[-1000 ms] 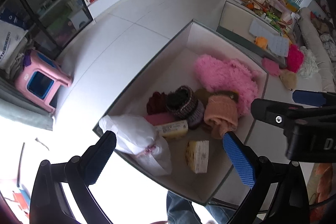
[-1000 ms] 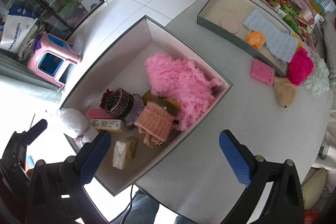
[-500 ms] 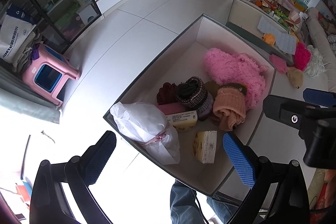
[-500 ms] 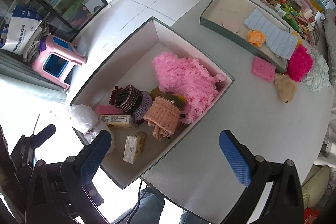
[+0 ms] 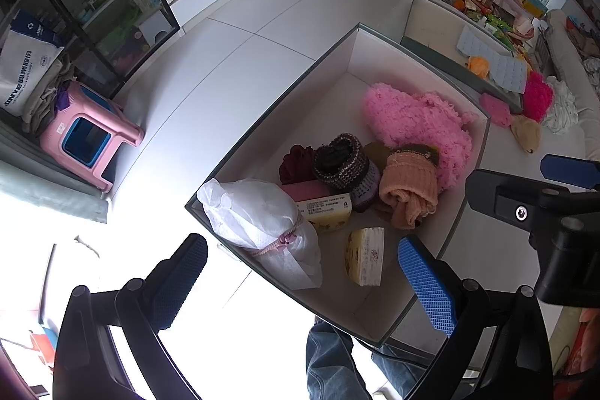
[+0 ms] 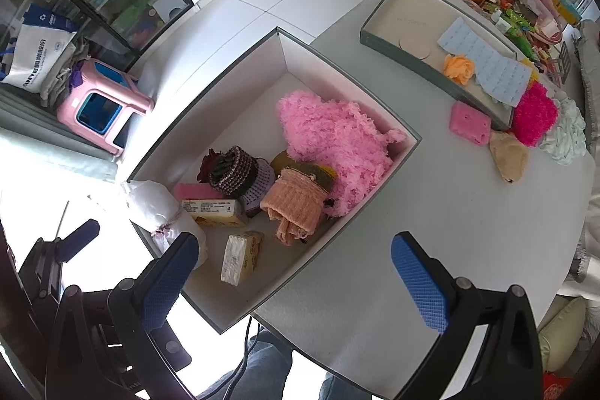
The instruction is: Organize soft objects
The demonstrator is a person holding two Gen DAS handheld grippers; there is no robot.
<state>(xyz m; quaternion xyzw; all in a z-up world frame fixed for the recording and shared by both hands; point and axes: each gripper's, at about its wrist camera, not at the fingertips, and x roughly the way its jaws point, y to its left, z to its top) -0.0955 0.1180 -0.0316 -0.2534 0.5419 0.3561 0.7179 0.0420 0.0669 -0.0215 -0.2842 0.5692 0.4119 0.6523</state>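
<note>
Both the left gripper point(image 5: 300, 272) and right gripper point(image 6: 294, 268) hover wide open and empty above the white box point(image 6: 337, 70) at the table's point(image 6: 431, 220) near edge, holding a fluffy pink scarf point(image 6: 333, 134), peach knit point(image 6: 294, 203) and two labelled packets, print unreadable.

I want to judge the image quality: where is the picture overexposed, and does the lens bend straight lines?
Left wrist view: the floor at lower left is blown out to white behind the open left claw; the box edges curve. Right wrist view: similar white glare at lower left, and the table edge bows strongly.
</note>
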